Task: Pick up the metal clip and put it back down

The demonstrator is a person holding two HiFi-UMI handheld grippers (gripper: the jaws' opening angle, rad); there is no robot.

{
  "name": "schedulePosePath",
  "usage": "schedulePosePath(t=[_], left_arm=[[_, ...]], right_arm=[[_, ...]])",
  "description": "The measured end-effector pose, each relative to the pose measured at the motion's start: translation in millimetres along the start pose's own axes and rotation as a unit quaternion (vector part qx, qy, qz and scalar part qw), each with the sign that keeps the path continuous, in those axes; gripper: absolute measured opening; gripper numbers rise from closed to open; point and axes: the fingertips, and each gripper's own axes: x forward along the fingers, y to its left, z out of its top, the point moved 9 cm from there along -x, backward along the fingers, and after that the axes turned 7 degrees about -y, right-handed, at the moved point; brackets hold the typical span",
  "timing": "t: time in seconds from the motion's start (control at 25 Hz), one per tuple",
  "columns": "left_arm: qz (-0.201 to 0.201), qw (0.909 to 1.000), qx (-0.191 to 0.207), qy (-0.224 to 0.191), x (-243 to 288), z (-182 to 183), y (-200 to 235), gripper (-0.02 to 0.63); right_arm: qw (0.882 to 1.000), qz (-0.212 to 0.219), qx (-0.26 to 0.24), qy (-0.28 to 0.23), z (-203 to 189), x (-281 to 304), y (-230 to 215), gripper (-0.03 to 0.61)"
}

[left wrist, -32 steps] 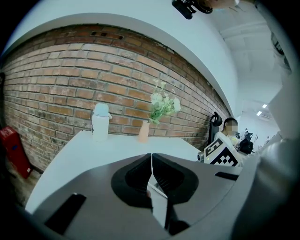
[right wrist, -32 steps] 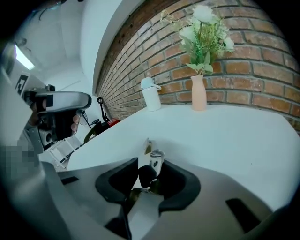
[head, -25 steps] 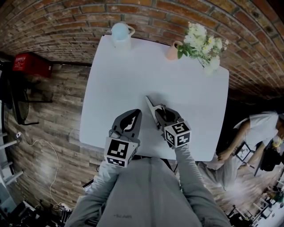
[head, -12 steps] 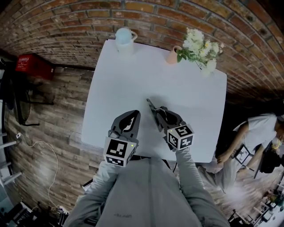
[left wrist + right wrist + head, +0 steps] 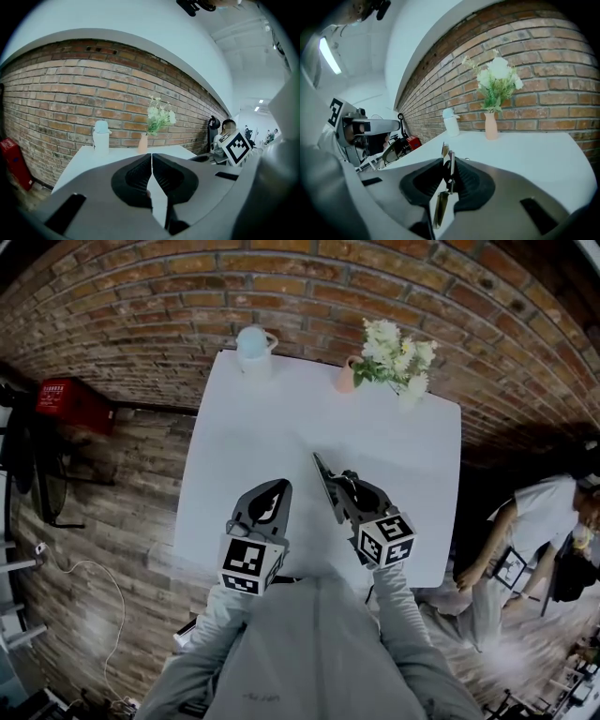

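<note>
Nearest to us, our grey sleeves reach over the near edge of the white rectangular table (image 5: pixel 220 442), and both grippers hang above its near half, side by side but apart. The left gripper (image 5: pixel 277 489) sits closer to the table's left edge; in the left gripper view (image 5: pixel 151 158) its dark ribbed pads meet at the tips with nothing between them. The right gripper (image 5: pixel 336 491) has just been closing its jaws, and the right gripper view (image 5: pixel 449 165) shows them pressed narrowly onto the thin shiny metal clip (image 5: pixel 447 157). The clip stands on edge between the pads. Its long axis runs along the line the gripper points, one end poking out past the fingertips and the other trailing back towards the camera. From the head view the metal clip (image 5: pixel 323 479) reads as a slim dark blade aimed away from us and slightly left, towards the far edge. Beyond the fingertips the tabletop lies open across its middle. Along the far edge stand a pale lidded jug (image 5: pixel 253 341) near the left corner and a small pink vase (image 5: pixel 345 379) of white flowers (image 5: pixel 394 351) further right, both just before the red brick wall (image 5: pixel 141 306). Left of the table, on the wooden plank floor (image 5: pixel 112 512), is a red box (image 5: pixel 70 399). Off the right edge a person in a white top (image 5: pixel 534 517) bends over, well apart from the grippers.
</note>
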Motion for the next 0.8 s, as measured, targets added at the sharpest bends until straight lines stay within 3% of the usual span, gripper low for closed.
schedulePosePath(t=[0.36, 0.52, 0.8], left_arm=[[-0.019, 0.9989, 0.029, -0.033, 0, 30, -10, 0.031], [-0.027, 0.9980, 0.040, -0.042, -1, 40, -17, 0.031], [-0.033, 0.9963, 0.052, -0.060, -9, 54, -25, 0.030]], right_arm=[[0.995, -0.033, -0.039, -0.083, 51, -50, 3, 0.071], [0.988, -0.058, -0.073, -0.121, 71, -78, 8, 0.034], [0.975, -0.087, -0.131, -0.160, 91, -120, 17, 0.031]])
